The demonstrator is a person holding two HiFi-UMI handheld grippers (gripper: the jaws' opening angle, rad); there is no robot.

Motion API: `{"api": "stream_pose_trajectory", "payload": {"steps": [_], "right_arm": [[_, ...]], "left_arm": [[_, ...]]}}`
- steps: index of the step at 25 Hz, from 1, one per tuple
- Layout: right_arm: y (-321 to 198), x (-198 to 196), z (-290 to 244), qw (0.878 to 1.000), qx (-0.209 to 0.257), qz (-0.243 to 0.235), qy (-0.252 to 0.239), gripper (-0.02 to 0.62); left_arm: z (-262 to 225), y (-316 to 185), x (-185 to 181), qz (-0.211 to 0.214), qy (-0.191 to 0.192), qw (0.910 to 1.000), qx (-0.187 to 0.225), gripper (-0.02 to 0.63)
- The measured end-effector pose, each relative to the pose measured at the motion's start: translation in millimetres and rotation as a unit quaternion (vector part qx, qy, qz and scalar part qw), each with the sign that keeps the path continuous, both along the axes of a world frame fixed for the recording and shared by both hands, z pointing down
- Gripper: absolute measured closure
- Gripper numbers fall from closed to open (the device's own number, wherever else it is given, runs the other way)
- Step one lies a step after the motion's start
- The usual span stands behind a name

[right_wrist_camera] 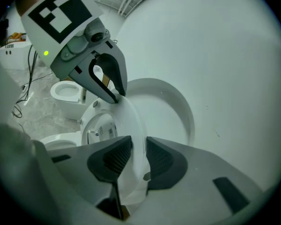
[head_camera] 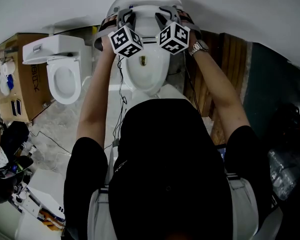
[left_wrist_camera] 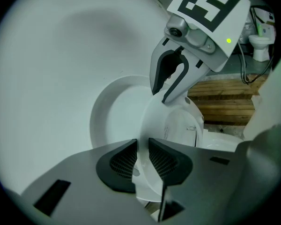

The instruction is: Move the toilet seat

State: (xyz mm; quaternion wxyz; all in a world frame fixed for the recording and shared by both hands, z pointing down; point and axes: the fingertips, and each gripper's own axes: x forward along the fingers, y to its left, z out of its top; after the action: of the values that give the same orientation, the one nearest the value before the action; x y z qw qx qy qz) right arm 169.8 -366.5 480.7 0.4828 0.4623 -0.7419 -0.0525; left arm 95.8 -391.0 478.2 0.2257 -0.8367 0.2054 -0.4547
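A person point(head_camera: 165, 174) is leaning over a white toilet point(head_camera: 144, 78) whose toilet seat point(left_wrist_camera: 175, 125) is standing raised on edge, and the left gripper point(left_wrist_camera: 141, 150) and right gripper point(right_wrist_camera: 138, 146) are each clamping its rim between narrowly parted jaws.

The toilet seat point(left_wrist_camera: 154, 121) stands raised on edge. One side of its rim is pinched between the fingers point(left_wrist_camera: 119, 163) of the left gripper point(left_wrist_camera: 141, 153), the other side between those of the right gripper point(right_wrist_camera: 135, 156). Just behind the fingers stands the lid point(left_wrist_camera: 105, 116); below them lies the bowl point(head_camera: 145, 74). Well to the left of the left fingers, a second toilet point(head_camera: 64, 76) sits on the floor beside a cardboard box point(head_camera: 25, 81). Right of the right fingers lies a wooden pallet point(head_camera: 230, 64).
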Motion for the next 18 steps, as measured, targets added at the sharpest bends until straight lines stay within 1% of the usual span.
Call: {"api": "stream_pose_trajectory", "payload": {"steps": [11,18], "right_arm": [[-10.4,4.3,3.1,1.000,0.005,0.014,-0.007,0.483],[-19.9,7.8,4.7,1.000,0.009,0.027,-0.011,0.483]], "left_arm": [[3.6,-10.5,4.2,-0.009,0.005,1.0000,0.002,0.518],[5.4,-20.5,7.3,-0.023,0.017,0.9996,-0.004,0.517]]}}
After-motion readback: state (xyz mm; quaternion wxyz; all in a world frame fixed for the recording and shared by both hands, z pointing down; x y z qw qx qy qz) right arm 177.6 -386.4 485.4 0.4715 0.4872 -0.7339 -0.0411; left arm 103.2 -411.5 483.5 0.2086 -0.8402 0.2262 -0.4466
